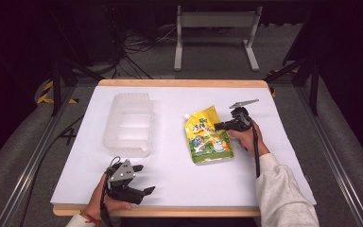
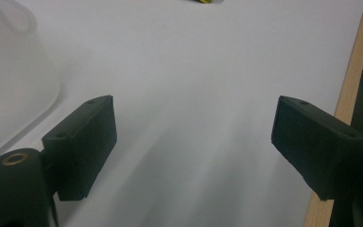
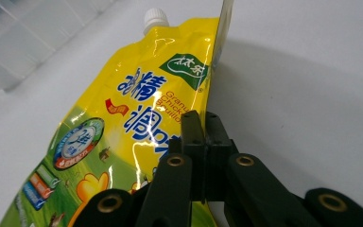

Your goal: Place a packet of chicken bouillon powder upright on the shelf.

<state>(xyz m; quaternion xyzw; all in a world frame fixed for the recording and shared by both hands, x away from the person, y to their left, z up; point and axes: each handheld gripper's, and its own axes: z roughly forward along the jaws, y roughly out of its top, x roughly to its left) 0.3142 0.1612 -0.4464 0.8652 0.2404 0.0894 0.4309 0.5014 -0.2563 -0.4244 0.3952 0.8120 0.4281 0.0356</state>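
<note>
We look down on a white table (image 1: 179,184) with a wooden edge, set in a dark room with cables and a metal stand on the grey floor behind it. Our right gripper (image 1: 219,126) sits toward the far right of the sheet, its jaws pinched together on the right edge of a yellow pouch (image 1: 208,137). In the right gripper view the two black jaws meet on that edge of the pouch (image 3: 137,109), which lifts slightly off the table there, and the white cap (image 3: 155,18) points away from the gripper, ahead and to its left. A clear plastic tub (image 1: 128,124) stands well off to the left of this gripper, beyond the pouch.

Our left gripper (image 1: 142,178) rests near the front edge of the table, just in front of the tub — its jaws spread wide with nothing between them. In the left gripper view the bare white surface lies between the jaws, the tub's wall (image 2: 14,75) bulges at the left, and a yellow scrap at the top edge is probably the pouch (image 2: 203,1), though too little shows to be sure.
</note>
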